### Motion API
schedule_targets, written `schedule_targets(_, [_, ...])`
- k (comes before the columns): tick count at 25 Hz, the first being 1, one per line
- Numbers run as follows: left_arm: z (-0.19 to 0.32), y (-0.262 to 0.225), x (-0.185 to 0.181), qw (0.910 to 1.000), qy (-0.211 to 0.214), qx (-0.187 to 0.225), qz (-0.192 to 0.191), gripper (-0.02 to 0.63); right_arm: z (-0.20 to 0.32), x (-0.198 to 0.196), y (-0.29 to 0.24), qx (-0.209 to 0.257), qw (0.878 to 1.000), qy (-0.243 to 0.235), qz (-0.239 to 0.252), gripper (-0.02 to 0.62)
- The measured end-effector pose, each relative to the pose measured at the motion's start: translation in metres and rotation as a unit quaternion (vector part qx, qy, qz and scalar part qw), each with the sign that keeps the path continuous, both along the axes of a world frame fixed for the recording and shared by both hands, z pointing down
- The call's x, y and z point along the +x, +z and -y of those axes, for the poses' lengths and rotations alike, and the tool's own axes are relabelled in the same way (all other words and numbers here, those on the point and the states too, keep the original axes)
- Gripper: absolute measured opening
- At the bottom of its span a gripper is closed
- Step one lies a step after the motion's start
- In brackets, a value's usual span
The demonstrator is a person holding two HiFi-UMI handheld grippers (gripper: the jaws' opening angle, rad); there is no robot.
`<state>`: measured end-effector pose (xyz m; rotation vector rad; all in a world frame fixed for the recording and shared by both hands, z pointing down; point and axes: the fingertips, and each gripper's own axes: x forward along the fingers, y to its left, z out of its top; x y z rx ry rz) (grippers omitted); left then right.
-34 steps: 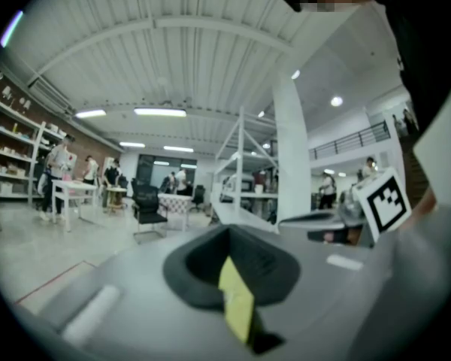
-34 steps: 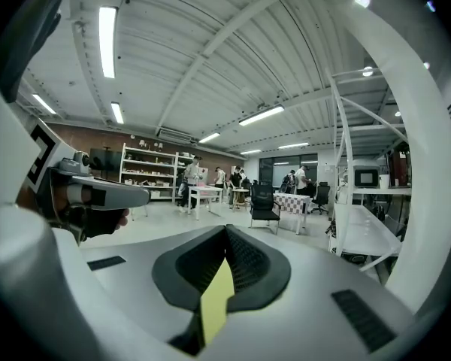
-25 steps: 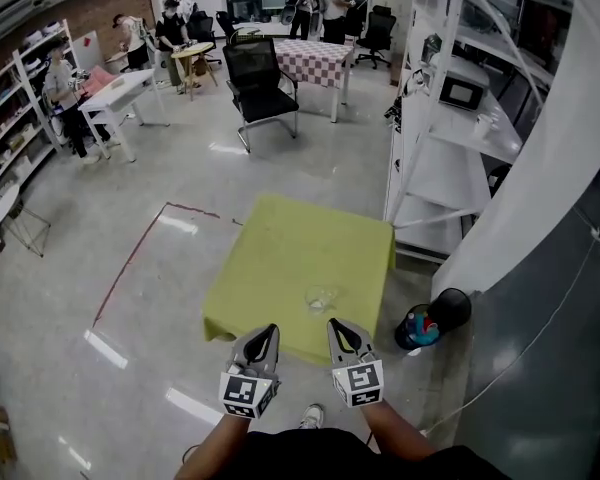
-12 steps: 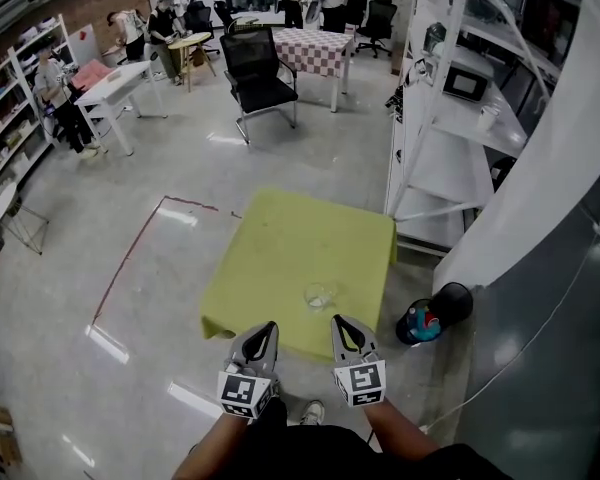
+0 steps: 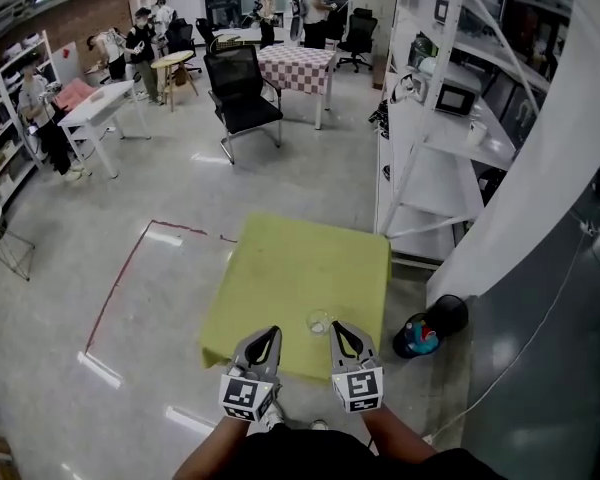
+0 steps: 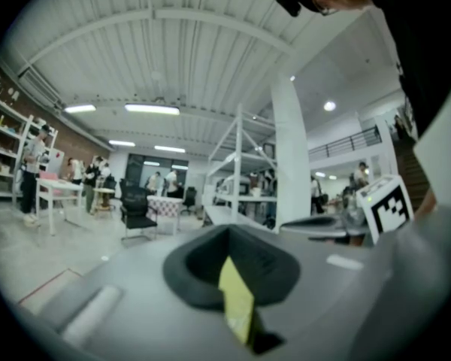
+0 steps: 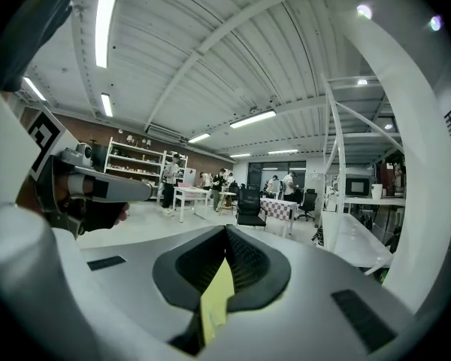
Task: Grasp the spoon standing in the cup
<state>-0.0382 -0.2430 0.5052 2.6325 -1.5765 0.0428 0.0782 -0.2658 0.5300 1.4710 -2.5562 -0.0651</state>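
A small clear glass cup (image 5: pixel 321 321) stands on the yellow-green table (image 5: pixel 290 278), near its front edge. The spoon in it is too small to make out. My left gripper (image 5: pixel 268 333) and right gripper (image 5: pixel 337 328) are held side by side just short of the table's front edge, both shut and holding nothing. The cup lies just beyond and between their tips. In the left gripper view my left gripper (image 6: pixel 227 230) points out at the room with its jaws meeting. In the right gripper view my right gripper (image 7: pixel 226 232) does the same. Neither gripper view shows the cup.
A black bin (image 5: pixel 420 336) with coloured items stands on the floor at the table's right front corner. White shelving (image 5: pixel 430 158) and a white column (image 5: pixel 540 168) line the right side. A black office chair (image 5: pixel 238 88), tables and people are far behind. A red tape line (image 5: pixel 120 278) marks the floor at left.
The view has moved forward towards the table. The table and cup now sit closer to the gripper tips. Both grippers stay shut, side by side.
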Motion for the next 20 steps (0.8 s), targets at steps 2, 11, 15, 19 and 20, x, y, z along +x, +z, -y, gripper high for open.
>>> schedule_targets(2, [0.010,0.001,-0.007,1.0000,0.007,0.001,0.000,0.006,0.009,-0.008,-0.002,0.001,1.000,0.005,0.000,0.006])
schedule_targets(11, [0.043,0.005,-0.043,0.9994,0.035,0.001,-0.006,0.006,0.039,-0.043,-0.005,0.007,0.999,0.037,0.000,0.006])
schedule_targets(15, [0.051,0.008,-0.060,0.9990,0.044,0.002,-0.010,0.006,0.043,-0.056,-0.003,0.005,0.999,0.050,-0.002,0.006])
schedule_targets(19, [0.056,0.016,-0.067,0.9987,0.048,-0.004,-0.018,0.006,0.042,-0.064,0.003,-0.002,0.998,0.055,-0.008,0.006])
schedule_targets(20, [0.057,0.019,-0.067,0.9986,0.049,-0.007,-0.019,0.006,0.042,-0.064,0.006,-0.006,0.998,0.056,-0.010,0.007])
